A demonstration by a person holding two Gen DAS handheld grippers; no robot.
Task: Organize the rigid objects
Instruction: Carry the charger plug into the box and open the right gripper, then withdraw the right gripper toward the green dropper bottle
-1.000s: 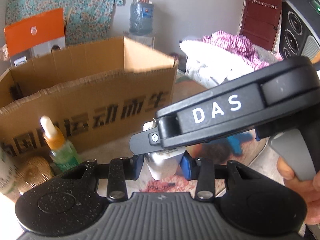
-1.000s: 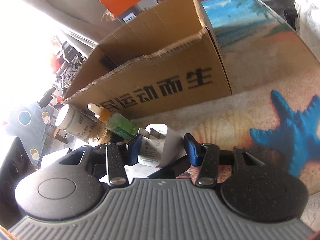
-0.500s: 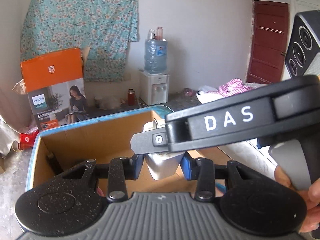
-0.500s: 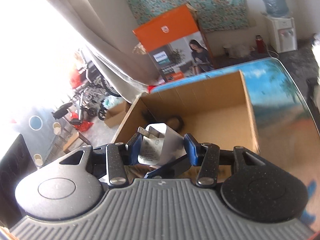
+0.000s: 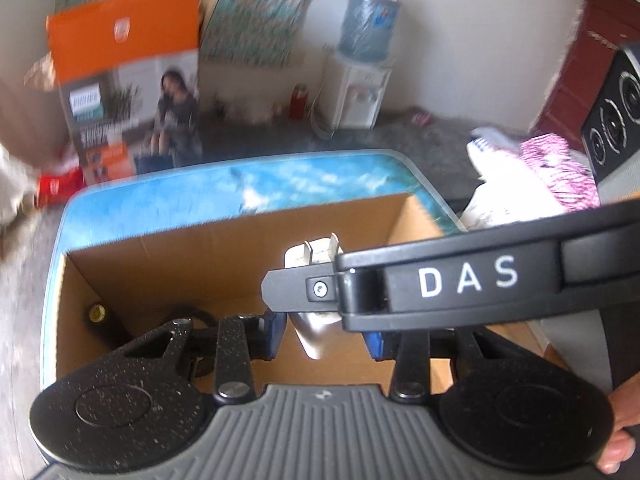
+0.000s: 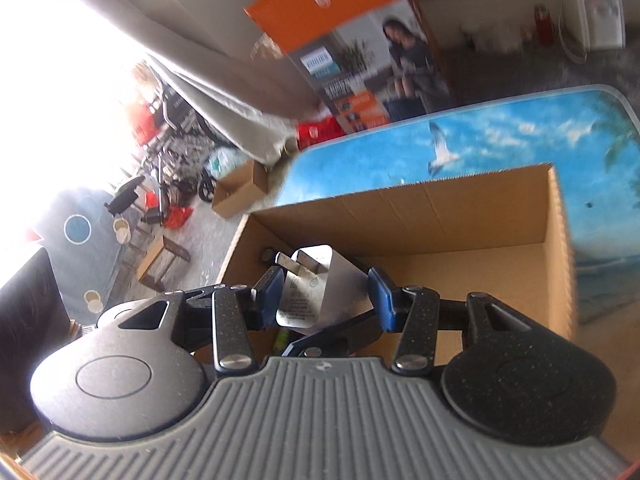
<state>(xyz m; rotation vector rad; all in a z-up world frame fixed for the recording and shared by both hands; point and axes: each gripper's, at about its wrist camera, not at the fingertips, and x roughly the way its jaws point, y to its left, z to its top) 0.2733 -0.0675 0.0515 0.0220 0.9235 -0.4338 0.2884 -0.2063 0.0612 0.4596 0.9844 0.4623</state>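
Note:
A white wall charger point(image 5: 314, 330) with two metal prongs hangs over the open cardboard box point(image 5: 240, 226). My left gripper point(image 5: 325, 336) is shut on it, its blue pads point(image 5: 276, 332) pressing two of its sides. The right gripper's black finger marked DAS point(image 5: 460, 284) crosses in front of it. In the right wrist view, the right gripper point(image 6: 324, 300) is also shut on the charger point(image 6: 308, 296), label side up, above the box point(image 6: 400, 198). A few dark items point(image 5: 96, 314) lie in the box's left corner.
The box stands on a table with a beach print point(image 6: 520, 132). Behind it stand an orange appliance carton point(image 5: 128, 80) and a water dispenser point(image 5: 360, 80). At the right are a pink-and-white cloth pile point(image 5: 540, 172) and a black speaker point(image 5: 612, 120).
Both grippers have risen with the charger and moved from in front of the box's printed wall to above its open top. The bottles on the table have left view.

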